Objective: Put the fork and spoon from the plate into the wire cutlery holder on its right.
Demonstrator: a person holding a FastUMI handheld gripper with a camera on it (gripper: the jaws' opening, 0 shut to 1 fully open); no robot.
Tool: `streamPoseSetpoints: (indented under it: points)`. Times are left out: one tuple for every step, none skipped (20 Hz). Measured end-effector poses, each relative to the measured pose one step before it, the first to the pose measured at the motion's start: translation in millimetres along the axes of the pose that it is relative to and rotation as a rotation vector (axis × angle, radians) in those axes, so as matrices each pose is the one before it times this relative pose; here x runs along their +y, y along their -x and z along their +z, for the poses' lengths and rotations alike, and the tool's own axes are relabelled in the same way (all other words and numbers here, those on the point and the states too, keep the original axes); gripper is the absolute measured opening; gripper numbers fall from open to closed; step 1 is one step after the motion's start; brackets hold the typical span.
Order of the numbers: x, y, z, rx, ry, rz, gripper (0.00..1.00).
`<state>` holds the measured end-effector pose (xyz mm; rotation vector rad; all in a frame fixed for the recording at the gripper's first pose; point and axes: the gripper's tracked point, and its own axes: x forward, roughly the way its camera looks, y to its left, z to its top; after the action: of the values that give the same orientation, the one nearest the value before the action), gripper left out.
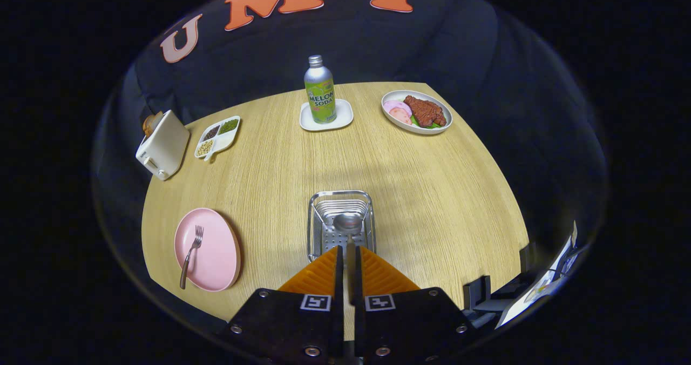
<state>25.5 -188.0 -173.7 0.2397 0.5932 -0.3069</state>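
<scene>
Halfway, I reckon: my jaws [349,257] are clamped on the spoon [348,225], its bowl hanging over the wire cutlery holder [316,230], not dropped yet. Fork [191,254] sits on the pink plate [216,257], untouched.

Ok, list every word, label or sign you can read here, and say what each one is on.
"MELON SODA": on the green label of the bottle, which stands on a small white tray.
The smaller print on that label is too small to read.
The tongs, shut on the spoon above the wire cutlery holder, carry two square coded markers, no words.
</scene>
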Motion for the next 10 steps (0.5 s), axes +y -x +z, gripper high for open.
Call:
streamPoseSetpoints:
  points:
    - [1.52, 2.02, 5.19, -0.02896, -0.00915, -0.00046, 0.09]
    - [0.32, 2.15, 7.62, -0.03646, -0.00841, -0.00125, 0.09]
    - [0.55, 3.95, 8.77, -0.04465, -0.01201, -0.00781, 0.08]
    - [-2.23, 3.03, 7.18, -0.03854, -0.00852, -0.01644, 0.08]
    - [-0.69, 4.34, 9.05, -0.04965, -0.00720, -0.01083, 0.08]
    - [1.51, 5.16, 10.78, -0.05408, -0.00687, -0.00235, 0.08]
    - [1.38, 6.18, 10.95, -0.05846, -0.00889, -0.00143, 0.08]
    - [2.63, 5.39, 12.80, -0.06540, -0.00781, 0.00036, 0.08]
    - [1.96, 6.03, 11.29, -0.05830, -0.00207, -0.00178, 0.08]
    - [1.50, 5.90, 11.02, -0.05644, -0.00182, -0.00121, 0.09]
